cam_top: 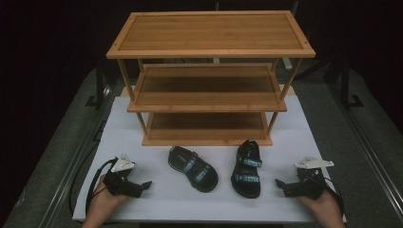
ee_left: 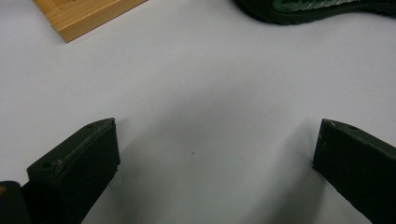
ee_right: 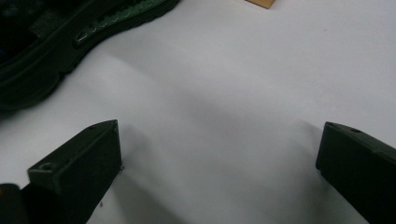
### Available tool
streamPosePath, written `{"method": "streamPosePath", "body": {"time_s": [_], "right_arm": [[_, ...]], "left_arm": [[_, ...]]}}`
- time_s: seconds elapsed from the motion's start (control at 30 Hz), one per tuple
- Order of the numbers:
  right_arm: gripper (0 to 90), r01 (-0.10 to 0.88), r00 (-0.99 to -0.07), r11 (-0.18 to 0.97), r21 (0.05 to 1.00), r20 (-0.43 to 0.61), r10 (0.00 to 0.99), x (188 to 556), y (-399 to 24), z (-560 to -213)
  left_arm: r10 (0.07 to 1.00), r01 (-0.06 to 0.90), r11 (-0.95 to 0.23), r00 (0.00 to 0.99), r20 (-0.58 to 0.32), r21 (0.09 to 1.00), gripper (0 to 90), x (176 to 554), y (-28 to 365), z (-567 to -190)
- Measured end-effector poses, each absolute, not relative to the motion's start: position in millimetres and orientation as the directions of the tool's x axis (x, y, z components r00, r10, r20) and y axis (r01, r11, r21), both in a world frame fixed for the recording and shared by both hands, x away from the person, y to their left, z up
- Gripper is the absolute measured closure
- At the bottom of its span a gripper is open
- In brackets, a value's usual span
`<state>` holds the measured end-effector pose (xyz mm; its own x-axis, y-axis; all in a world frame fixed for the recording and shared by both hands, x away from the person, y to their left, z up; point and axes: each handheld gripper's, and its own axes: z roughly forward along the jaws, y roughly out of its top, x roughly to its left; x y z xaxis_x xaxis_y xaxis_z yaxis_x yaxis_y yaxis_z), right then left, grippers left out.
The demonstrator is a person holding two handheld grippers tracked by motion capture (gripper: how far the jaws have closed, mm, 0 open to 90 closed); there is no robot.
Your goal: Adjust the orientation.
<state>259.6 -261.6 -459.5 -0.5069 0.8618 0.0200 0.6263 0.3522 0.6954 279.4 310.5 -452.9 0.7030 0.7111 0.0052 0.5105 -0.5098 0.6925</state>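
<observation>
Covering table: white sheet (cam_top: 157, 199) | floor: grey, perhaps carpet (cam_top: 361, 118) | room: dark

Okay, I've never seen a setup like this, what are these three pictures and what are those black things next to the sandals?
A person sits at a table with a hand-held clamp tool in each hand: the left gripper and the right gripper. The wide picture comes from a camera above, looking down on the white table. The two close-up pictures come from small cameras riding on each tool, looking along its two black jaws. On the table stand a three-level wooden shoe rack and, in front of it, the left sandal and the right sandal, both dark with teal straps. Both tools rest on the table with jaws wide open, holding nothing.
</observation>
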Motion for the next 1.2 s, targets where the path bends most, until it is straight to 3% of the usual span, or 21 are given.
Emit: {"method": "streamPosePath", "body": {"time_s": [0.3, 0.5, 0.53, 0.83, 0.87, 1.2], "right_arm": [[0.0, 0.626, -0.507, 0.352, 0.696, 0.02, 0.862, 259.4, -261.6, -459.6], [0.0, 0.626, -0.507, 0.353, 0.695, 0.02, 0.862, 259.6, -261.6, -459.5], [0.0, 0.626, -0.507, 0.353, 0.696, 0.019, 0.861, 259.7, -261.6, -459.5], [0.0, 0.628, -0.506, 0.352, 0.694, 0.021, 0.862, 260.0, -261.6, -459.5], [0.0, 0.628, -0.506, 0.351, 0.694, 0.022, 0.862, 260.0, -261.7, -459.4], [0.0, 0.625, -0.509, 0.354, 0.696, 0.019, 0.861, 260.2, -261.8, -459.6]], "left_arm": [[0.712, 0.51, -0.508, 0.702, 0.005, 0.694, 0.3, 279.3, 310.5, -452.7], [0.715, 0.493, -0.486, 0.699, 0.005, 0.722, 20.7, 277.5, 317.9, -449.4], [0.709, 0.488, -0.493, 0.705, 0.008, 0.72, 20.7, 277.0, 318.8, -448.4], [0.684, 0.454, -0.45, 0.729, -0.03, 0.769, 87.2, 274.0, 319.0, -425.4], [0.683, 0.453, -0.44, 0.73, -0.039, 0.775, 90.0, 275.3, 318.2, -419.9], [0.658, 0.42, -0.446, 0.753, -0.029, 0.79, 90.0, 295.4, 304.3, -407.6]]}}
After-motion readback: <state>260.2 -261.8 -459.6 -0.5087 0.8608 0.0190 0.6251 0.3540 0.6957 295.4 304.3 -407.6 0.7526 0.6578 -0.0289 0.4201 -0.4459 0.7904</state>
